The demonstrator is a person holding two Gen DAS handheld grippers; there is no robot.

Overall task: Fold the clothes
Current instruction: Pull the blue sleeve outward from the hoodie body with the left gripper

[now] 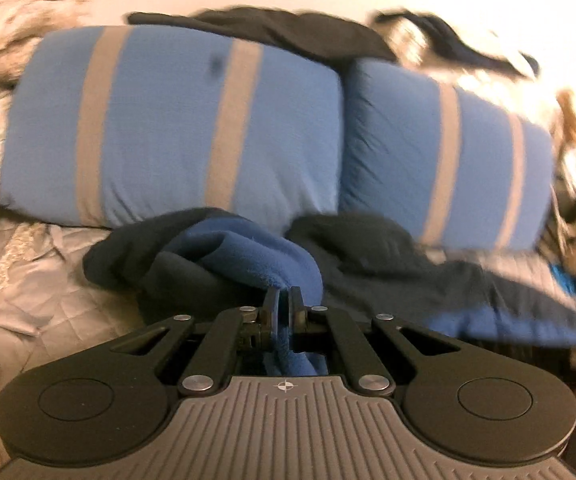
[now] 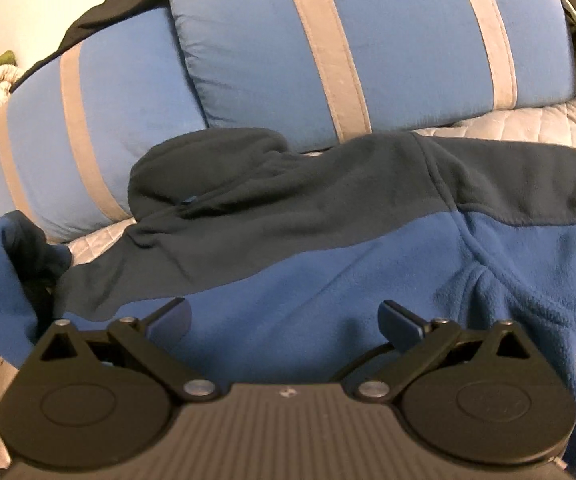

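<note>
My left gripper [image 1: 285,300] is clamped on a bunched blue fold of the fleece jacket [image 2: 328,280], which lies spread on the quilted bed [image 2: 528,120] in front of the striped pillows [image 2: 368,40]. My right gripper [image 2: 283,320] hovers over it, jaws wide and empty. I worry the thick fleece slips from such a narrow pinch, or drags the body crooked with nothing pinning it

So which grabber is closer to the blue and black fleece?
Left. The left gripper is pinched shut on a fold of the fleece jacket; the right gripper hangs open just above the fleece, gripping nothing.
</note>
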